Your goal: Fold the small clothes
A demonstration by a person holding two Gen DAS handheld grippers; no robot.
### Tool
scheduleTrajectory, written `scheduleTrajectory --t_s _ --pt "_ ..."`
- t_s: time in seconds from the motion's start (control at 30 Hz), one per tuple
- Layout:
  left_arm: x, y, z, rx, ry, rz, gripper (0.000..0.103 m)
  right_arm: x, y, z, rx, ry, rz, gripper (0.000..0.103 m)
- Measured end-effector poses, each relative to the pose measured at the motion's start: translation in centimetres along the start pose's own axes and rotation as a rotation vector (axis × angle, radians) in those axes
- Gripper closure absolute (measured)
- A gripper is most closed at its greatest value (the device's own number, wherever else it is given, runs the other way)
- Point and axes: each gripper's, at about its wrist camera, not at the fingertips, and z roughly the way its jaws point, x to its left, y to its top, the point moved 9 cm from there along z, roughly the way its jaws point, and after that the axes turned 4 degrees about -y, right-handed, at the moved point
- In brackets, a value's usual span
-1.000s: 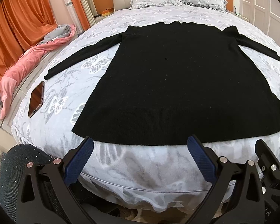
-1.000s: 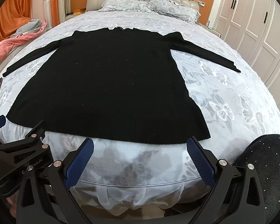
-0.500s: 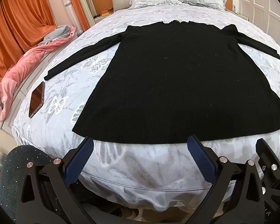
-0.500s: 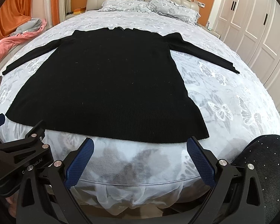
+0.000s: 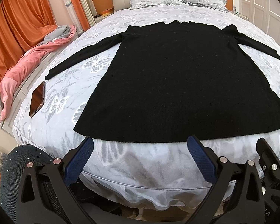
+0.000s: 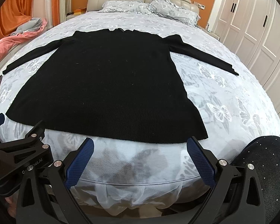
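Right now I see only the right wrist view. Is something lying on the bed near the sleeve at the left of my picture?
Observer: Yes, a phone lies flat on the bed, close to that cuff of the black sweater.
Operator: Is the left hand-held gripper open?
Observer: The left hand-held gripper is open and empty, just short of the hem.
Operator: Anything beyond the phone?
Observer: A pink garment trails down the bench beside the bed.

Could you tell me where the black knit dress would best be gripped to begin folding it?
Probably at the near hem corners of the black knit dress, approached from the foot of the bed: it lies flat, sleeves spread, its hem nearest both open hand-held grippers.
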Motion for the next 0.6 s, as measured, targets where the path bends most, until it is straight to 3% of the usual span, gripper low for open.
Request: scheduleTrajectory --t_s 0.6 --pt "0.20 -0.13 -0.25 -0.001 0.001 -0.001 0.005 0.10 -0.03 -0.10 -0.004 -0.001 -0.001 0.005"
